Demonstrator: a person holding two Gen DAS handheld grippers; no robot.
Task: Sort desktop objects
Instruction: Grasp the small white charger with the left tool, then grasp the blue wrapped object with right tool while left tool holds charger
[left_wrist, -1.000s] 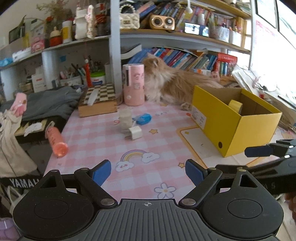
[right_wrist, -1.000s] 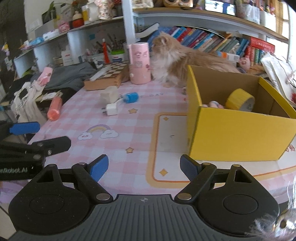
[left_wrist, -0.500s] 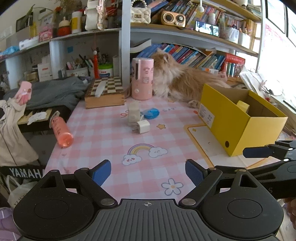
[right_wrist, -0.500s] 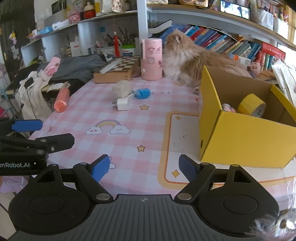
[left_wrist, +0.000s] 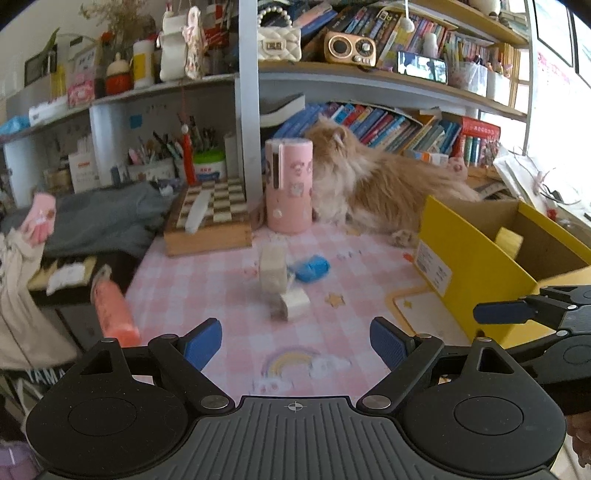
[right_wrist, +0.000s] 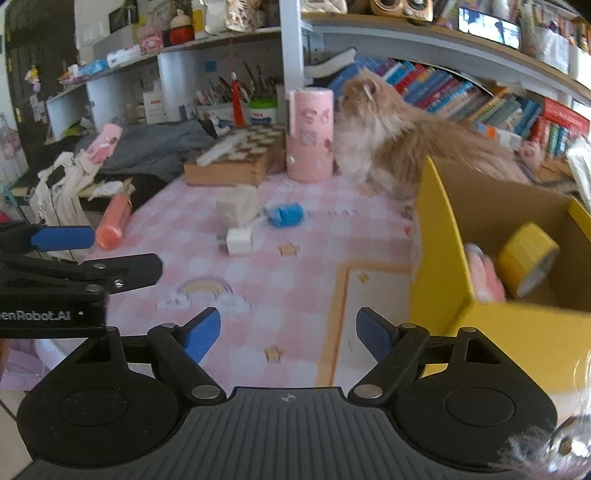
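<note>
On the pink checked desk mat (left_wrist: 221, 295) lie a white charger plug (left_wrist: 291, 305) (right_wrist: 238, 240), a beige block (left_wrist: 273, 269) (right_wrist: 236, 206) and a small blue item (left_wrist: 312, 267) (right_wrist: 286, 215). An orange-pink tube (left_wrist: 112, 310) (right_wrist: 112, 221) rests at the mat's left edge. The yellow cardboard box (left_wrist: 469, 273) (right_wrist: 436, 240) at right holds a yellow tape roll (right_wrist: 528, 254) and something pink (right_wrist: 484, 275). My left gripper (left_wrist: 295, 343) is open and empty, short of the plug. My right gripper (right_wrist: 288, 334) is open and empty beside the box.
A fluffy orange cat (left_wrist: 380, 188) (right_wrist: 402, 147) lies behind the box, next to a pink cylinder (left_wrist: 290, 184) (right_wrist: 310, 134). A checkered wooden box (left_wrist: 210, 218) stands at the back left, grey clothes (left_wrist: 99, 218) beyond it. Crowded bookshelves (left_wrist: 406, 122) line the back.
Both grippers have moved forward over the desk, so the plug, block and yellow box appear nearer. Jaws look much the same; nothing was picked up.
</note>
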